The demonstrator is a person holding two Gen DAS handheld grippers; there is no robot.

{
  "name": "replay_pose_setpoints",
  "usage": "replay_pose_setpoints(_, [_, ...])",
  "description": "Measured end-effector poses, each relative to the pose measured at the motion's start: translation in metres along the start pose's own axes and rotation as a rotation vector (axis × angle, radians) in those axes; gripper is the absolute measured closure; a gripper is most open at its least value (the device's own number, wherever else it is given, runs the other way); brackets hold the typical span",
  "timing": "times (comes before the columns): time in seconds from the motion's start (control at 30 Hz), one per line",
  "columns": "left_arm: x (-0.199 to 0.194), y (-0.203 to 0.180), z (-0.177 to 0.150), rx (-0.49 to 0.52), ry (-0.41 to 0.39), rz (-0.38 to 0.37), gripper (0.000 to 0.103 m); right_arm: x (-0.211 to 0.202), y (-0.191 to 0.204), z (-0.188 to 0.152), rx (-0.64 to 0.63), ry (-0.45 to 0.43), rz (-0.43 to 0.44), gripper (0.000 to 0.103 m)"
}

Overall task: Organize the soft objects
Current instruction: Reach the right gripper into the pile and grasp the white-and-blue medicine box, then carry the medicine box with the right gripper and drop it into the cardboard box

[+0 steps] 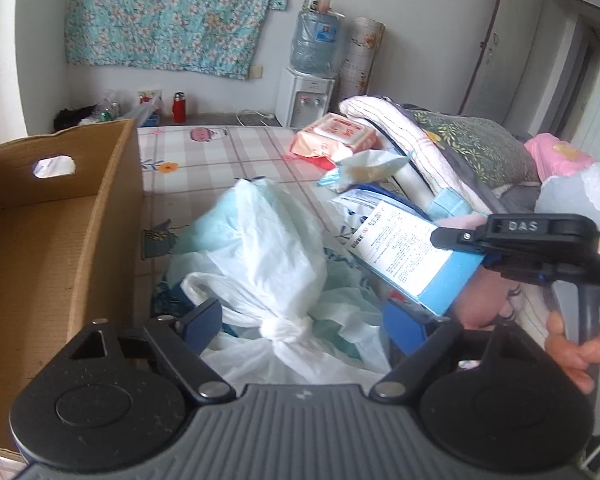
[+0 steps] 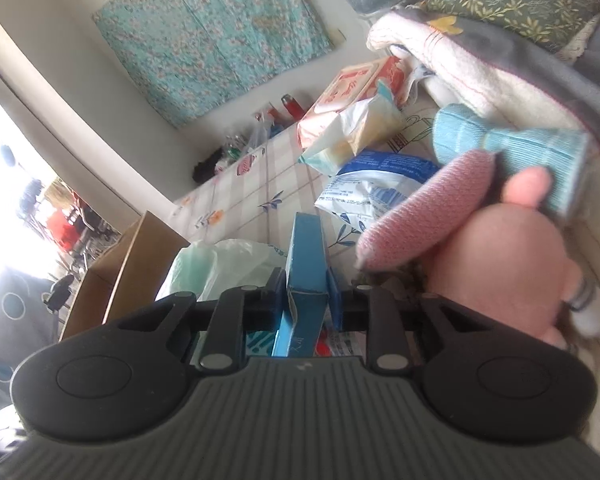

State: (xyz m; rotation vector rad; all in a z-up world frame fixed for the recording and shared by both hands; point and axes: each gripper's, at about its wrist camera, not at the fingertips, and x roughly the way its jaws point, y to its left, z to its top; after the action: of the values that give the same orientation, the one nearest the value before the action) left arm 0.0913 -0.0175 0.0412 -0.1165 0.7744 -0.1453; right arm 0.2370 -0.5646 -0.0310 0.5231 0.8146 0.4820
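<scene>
My left gripper [image 1: 302, 320] is open, its blue pads on either side of a knotted white plastic bag [image 1: 268, 256] with pale green contents lying on the bed. My right gripper [image 2: 306, 292] is shut on a flat blue box [image 2: 304, 264]; in the left wrist view the box [image 1: 412, 248] hangs above the bed at the right, held by the right gripper [image 1: 484, 240]. An open cardboard box [image 1: 48, 248] stands at the left, and it also shows in the right wrist view [image 2: 120, 276]. A pink plush toy [image 2: 492, 260] with a knitted pink ear lies right of the blue box.
On the checked bed sheet [image 1: 204, 160] lie a red-and-white tissue pack [image 1: 336, 136], torn wrappers [image 1: 364, 168] and a blue-and-white packet [image 2: 372, 188]. Folded blankets and a green pillow [image 1: 472, 144] pile up at the right. A water dispenser [image 1: 306, 96] stands by the far wall.
</scene>
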Motion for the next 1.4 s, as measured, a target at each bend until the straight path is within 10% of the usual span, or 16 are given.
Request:
replay_pose_setpoints(0.47, [0.046, -0.063, -0.02, 0.048, 0.141, -0.191, 0.064, -0.054, -0.058, -0.044, 0.074, 0.037, 0.003, 0.072])
replay_pose_setpoints(1.4, [0.098, -0.076, -0.006, -0.002, 0.229, -0.307, 0.053, -0.032, -0.066, -0.033, 0.102, 0.101, 0.056, 0.069])
